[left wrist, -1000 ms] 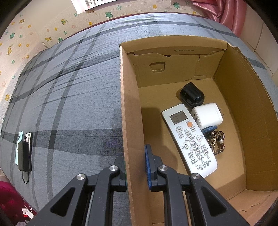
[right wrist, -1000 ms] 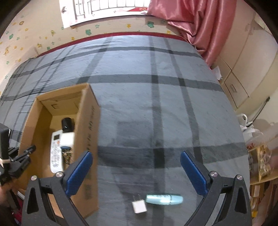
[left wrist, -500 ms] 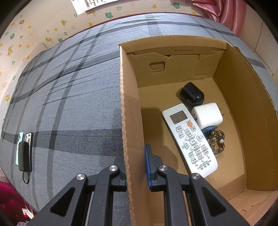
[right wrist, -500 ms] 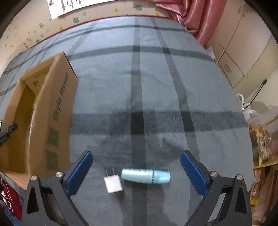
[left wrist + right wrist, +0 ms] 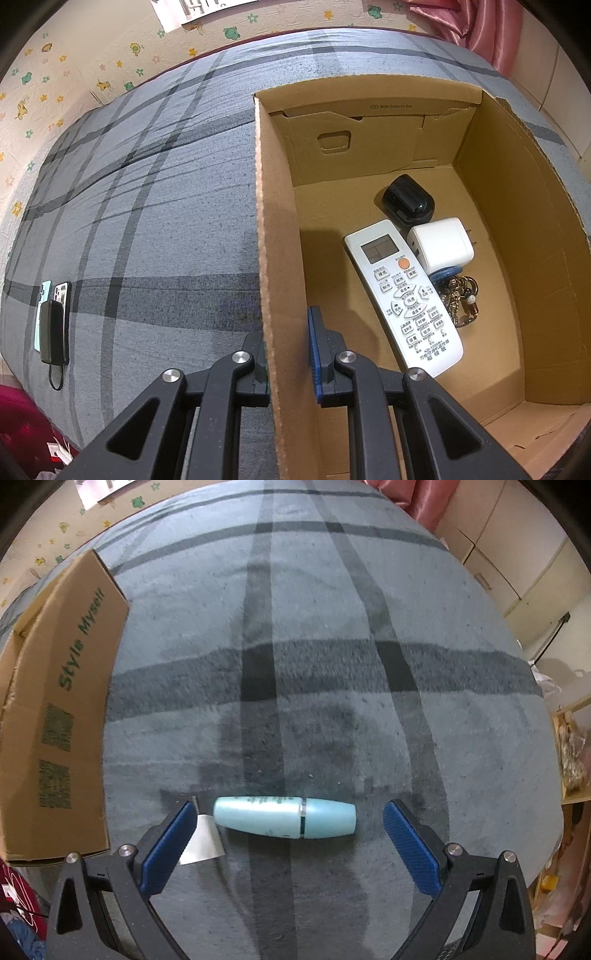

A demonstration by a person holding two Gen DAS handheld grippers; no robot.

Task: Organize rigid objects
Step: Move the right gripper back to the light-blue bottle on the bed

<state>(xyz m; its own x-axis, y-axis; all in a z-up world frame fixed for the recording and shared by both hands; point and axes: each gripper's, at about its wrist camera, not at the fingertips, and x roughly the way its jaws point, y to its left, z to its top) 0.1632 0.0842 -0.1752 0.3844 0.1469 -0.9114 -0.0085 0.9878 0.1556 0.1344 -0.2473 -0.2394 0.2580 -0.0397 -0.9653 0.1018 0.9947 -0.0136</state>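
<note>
Your left gripper point(image 5: 287, 350) clamps the cardboard box point(image 5: 266, 229) wall; remote point(image 5: 402, 295), white charger point(image 5: 439, 247), black case point(image 5: 406, 201) and keyring point(image 5: 460, 299) lie inside. Your right gripper point(image 5: 288, 834) gapes wide around the pale blue tube point(image 5: 284, 816) on the bed's blanket point(image 5: 332, 664); a small white plug point(image 5: 201, 838) crowds its left pad.

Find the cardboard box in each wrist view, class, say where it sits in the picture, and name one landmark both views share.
Left wrist view: the cardboard box fills the right half, open; the left gripper is clamped on its near left wall.
Right wrist view: the same box sits at the left edge, showing its printed outer side.
Shared landmark: the grey plaid blanket under it.
</note>
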